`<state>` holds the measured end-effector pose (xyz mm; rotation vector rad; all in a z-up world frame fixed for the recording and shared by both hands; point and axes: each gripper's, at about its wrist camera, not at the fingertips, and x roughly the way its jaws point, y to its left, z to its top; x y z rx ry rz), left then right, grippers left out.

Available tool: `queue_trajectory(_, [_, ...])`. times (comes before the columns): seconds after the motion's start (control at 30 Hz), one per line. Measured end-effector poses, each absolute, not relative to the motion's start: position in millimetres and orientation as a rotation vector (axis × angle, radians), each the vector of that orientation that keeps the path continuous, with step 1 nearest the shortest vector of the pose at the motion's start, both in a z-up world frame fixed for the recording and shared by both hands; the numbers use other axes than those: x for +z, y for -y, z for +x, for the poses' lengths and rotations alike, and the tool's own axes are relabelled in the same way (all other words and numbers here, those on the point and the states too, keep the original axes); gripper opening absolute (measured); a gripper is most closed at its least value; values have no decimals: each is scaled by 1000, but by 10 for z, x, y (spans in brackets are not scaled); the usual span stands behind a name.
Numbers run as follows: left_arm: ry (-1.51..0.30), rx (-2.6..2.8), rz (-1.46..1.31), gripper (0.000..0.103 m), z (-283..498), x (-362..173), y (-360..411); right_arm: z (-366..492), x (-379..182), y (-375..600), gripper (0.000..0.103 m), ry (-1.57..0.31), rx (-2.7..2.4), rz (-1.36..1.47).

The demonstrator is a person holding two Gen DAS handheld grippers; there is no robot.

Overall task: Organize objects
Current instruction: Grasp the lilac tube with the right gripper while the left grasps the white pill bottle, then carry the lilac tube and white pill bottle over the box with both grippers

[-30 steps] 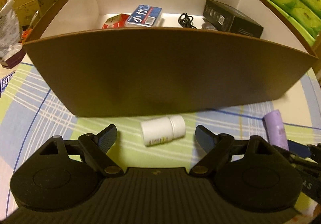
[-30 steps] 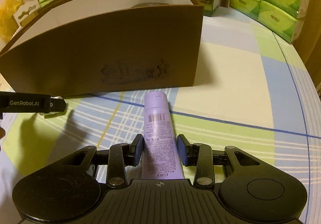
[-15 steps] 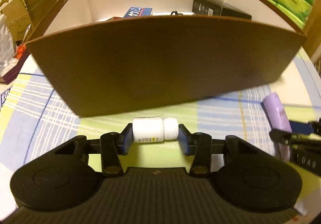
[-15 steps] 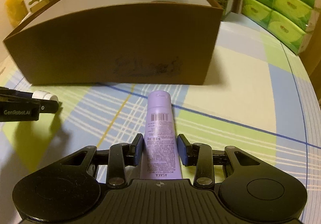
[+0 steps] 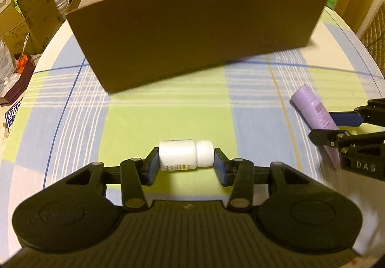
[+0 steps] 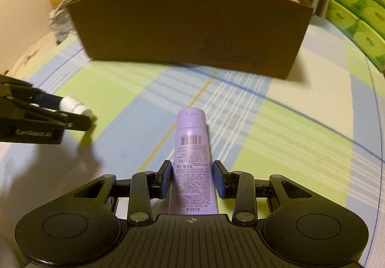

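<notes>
Left wrist view: left gripper (image 5: 186, 164) clamped end to end on white pill bottle (image 5: 185, 154), bottle lying crosswise, base against the left pad, cap against the right, held above the checked tablecloth (image 5: 168, 109). Brown cardboard box (image 5: 192, 30) straight ahead, well apart, open top, white inside. Off to the right, right gripper (image 5: 336, 126) closed around purple tube (image 5: 312, 109), cap end pointing toward the box.

Right wrist view: right gripper (image 6: 192, 177) pinching the purple tube (image 6: 192, 155) at mid-body, barcode up, cap aimed at the brown cardboard box (image 6: 190, 27), crimped end back near the gripper body. Left gripper (image 6: 69, 114) at the left edge, white pill bottle (image 6: 74, 106) caught between its fingers. Green tissue packs (image 6: 356, 8) stacked at far right, beside the box.
</notes>
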<state>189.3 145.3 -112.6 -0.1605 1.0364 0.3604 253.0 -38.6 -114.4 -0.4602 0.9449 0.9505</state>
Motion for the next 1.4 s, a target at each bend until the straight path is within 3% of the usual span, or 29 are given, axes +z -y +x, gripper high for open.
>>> queue_trajectory(1.4, [-1059, 328, -141, 41, 1621, -1058, -1275, 2376, -1141, 366, 32, -961, 934, -470])
